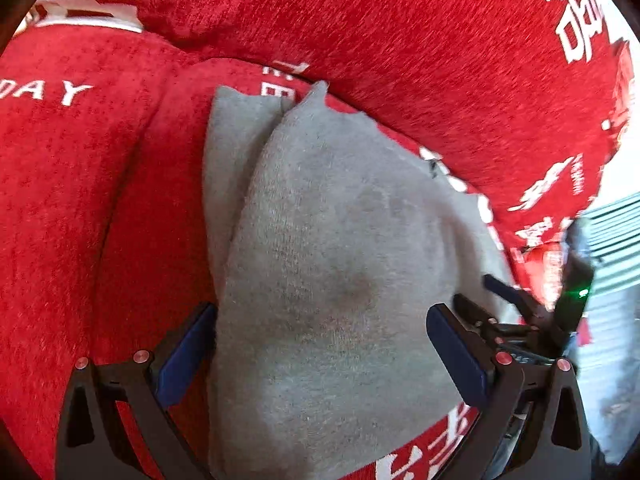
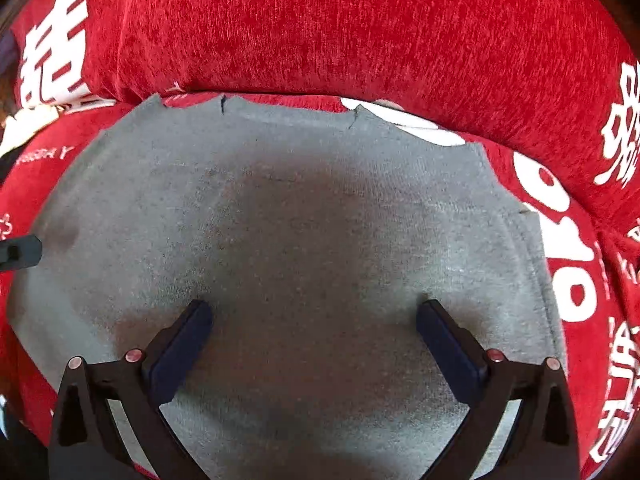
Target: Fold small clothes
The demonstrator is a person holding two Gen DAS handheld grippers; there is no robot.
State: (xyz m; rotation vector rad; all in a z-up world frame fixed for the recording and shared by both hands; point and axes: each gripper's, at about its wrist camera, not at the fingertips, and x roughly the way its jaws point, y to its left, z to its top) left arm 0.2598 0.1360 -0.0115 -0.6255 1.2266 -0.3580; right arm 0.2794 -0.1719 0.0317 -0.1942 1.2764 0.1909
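Right wrist view puts your right tongs (image 2: 314, 320) apart over the grey garment (image 2: 304, 216), flat on the red blanket (image 2: 360, 28); left tongs (image 1: 320, 324) apart at nine o'clock. Next: pinch an edge, fold.

Both wrist views close above, facing down, sharing grey cloth (image 1: 320, 260)

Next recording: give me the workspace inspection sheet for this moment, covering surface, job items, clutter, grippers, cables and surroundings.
Surface: red plush cover with white lettering, over cushions.
Job's things: grey garment lying flat on the cover; in the left wrist view part of it looks folded over itself.
Clutter: nothing seen.
Grippers: left gripper open, over the garment; right gripper open, above the garment's middle.
Cables: nothing seen.
Surroundings: pale striped area at the right edge, blurred.
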